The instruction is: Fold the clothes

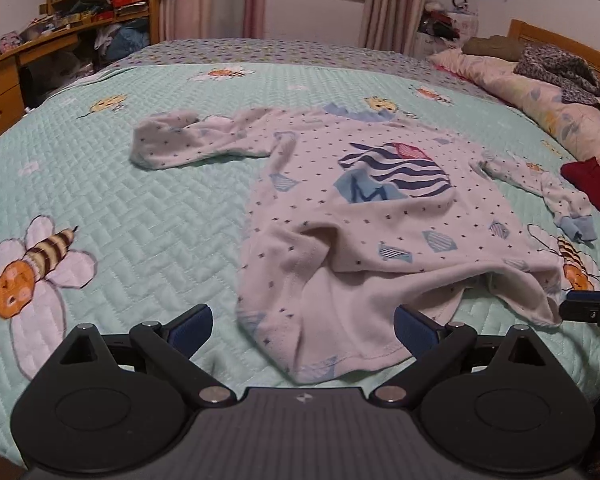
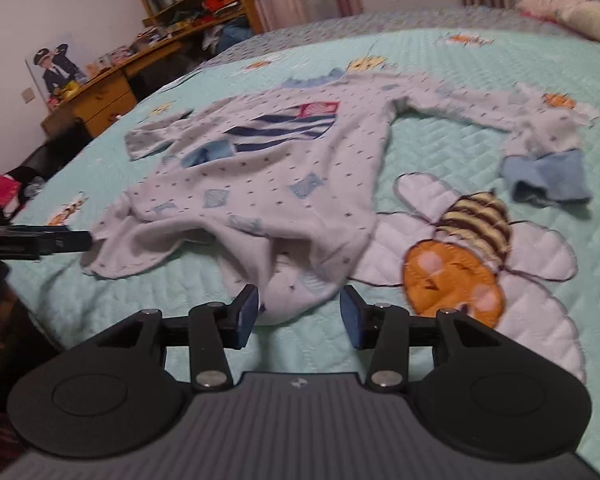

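The bed [image 1: 148, 216] with its mint bee quilt fills the room's middle, and everything here sits relative to the little white top [image 1: 364, 216] spread face-up across it. The top lies collar toward the window, hem rumpled and doubled over toward the foot. One sleeve [image 1: 180, 144] lies bunched out to one side, while the other, ending in a blue cuff [image 2: 548, 180], trails off the opposite way toward a red garment [image 1: 596, 188] near the pillows.

To my eye the job now is to flatten that hem before any fold. Each corner wants pinching through both layers and drawing outward and toward the foot, evenly, so the body lies square; pulling one side first would likely skew it.

The left gripper [image 1: 304, 330] hovers low at the hem's left corner, tilted downward, jaws wide with cloth lying loosely between them, gripping nothing. The right gripper [image 2: 298, 320] angles down at the other corner, jaws roughly half apart, a lump of hem between but not clamped.
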Demonstrator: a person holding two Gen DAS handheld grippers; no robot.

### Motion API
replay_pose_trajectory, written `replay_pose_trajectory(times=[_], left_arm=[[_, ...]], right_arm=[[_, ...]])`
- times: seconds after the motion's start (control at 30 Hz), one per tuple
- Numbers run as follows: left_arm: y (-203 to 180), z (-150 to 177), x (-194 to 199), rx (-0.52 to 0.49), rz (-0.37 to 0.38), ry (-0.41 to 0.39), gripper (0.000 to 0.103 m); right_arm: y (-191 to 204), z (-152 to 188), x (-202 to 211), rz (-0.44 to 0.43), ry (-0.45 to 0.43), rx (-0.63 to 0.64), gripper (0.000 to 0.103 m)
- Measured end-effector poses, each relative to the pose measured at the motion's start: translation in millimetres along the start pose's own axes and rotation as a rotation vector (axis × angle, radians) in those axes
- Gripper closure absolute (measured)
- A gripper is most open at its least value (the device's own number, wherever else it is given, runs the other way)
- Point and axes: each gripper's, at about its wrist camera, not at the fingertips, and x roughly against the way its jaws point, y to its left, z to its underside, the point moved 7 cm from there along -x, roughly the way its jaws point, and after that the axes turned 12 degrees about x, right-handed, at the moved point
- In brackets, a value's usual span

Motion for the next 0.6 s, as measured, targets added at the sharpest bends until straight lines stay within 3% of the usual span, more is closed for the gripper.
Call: replay_pose_trajectory(times=[0.07,0.2,0.37,0.47,0.6], left_arm=[[3,3,1,-0.002,-0.017,0.001,0.005],[1,8,-2,-0.036,-0.035,0.006,0.005],[1,9,-2,-0.095,-0.098,-0.022,0.005],[3,10,-2,-0.122,-0.111,-0.027,0.004],[6,12,-10,-0.13,-0.13,-0.017,0.004]], right_arm=[[5,-2,4,0.026,-0.018,0.059,0.053],[21,-6,1,0.095,-0.035,0.197,0.04],[30,-4,-12,0.251,0.023,0.377,0.042],[26,-1,-12,0.25,0.038,0.383,0.043],[24,1,-16,0.2,0.039,0.355,0.056]])
